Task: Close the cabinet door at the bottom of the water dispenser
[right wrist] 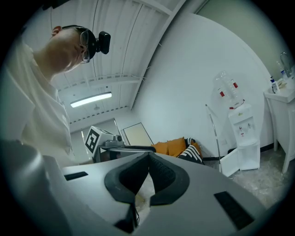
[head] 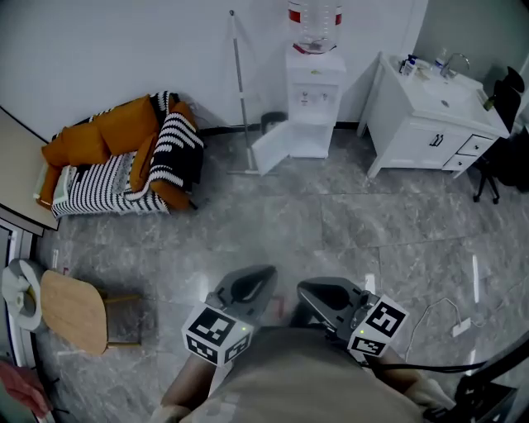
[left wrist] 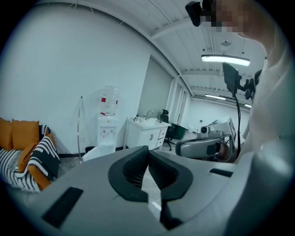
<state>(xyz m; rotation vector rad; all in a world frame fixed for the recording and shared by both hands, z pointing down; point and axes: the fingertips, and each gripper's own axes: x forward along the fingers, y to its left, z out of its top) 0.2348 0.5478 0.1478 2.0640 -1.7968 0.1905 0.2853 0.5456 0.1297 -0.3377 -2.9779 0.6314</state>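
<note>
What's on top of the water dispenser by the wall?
A clear water bottle with a red label stands neck-down on the water dispenser. Where its neck enters the top is covered, and the water level cannot be made out.

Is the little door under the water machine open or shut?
Open: the cabinet door juts out sideways from the water dispenser base.

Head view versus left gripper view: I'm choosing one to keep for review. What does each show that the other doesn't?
Only the head view: the wooden stool and a loose white cable. Only the left gripper view: the ceiling lights and the left gripper jaws close up, shut together with nothing between them. Both: the dispenser with its bottom door standing open, the sink cabinet, the sofa and the mop pole.
</note>
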